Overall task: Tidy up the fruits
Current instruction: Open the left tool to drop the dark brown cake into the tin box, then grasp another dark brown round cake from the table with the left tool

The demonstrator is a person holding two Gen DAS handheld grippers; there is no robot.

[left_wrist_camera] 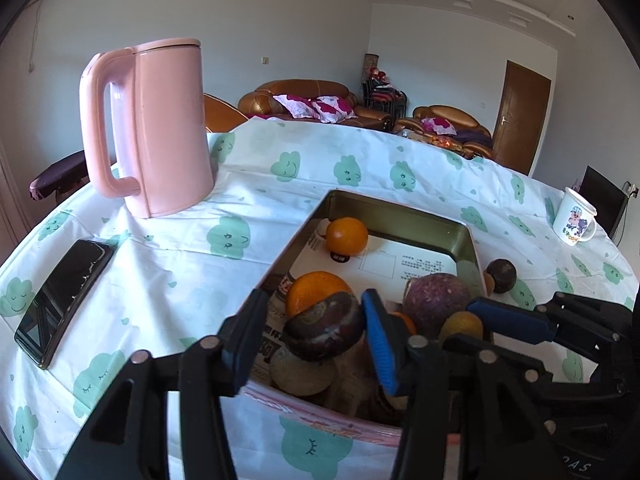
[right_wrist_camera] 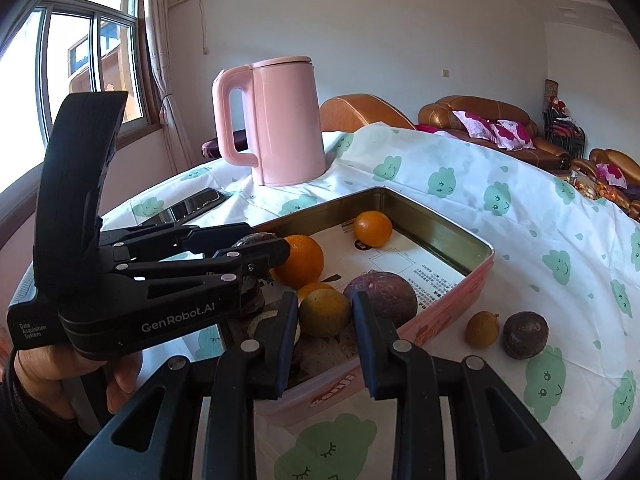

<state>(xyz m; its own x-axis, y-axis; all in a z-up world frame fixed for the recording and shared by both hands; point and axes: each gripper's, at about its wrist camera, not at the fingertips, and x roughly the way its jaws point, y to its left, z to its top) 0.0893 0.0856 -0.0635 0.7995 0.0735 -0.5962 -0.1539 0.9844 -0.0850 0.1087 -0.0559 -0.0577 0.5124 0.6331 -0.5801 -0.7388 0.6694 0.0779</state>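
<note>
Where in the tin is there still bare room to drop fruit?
The tin's far right half is free: bare paper between the small orange, the right wall and the big purple fruit. The near end is crowded: the left gripper holds a dark fruit, the right gripper flanks a yellow fruit.

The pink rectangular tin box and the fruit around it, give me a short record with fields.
box: pink rectangular tin box, open, paper-lined
inside: two oranges, large purple passion fruit
outside: small yellow-brown fruit, small dark purple passion fruit, on tablecloth
left gripper: shut on dark brownish passion fruit
right gripper: around yellow-green round fruit, grip uncertain
</note>
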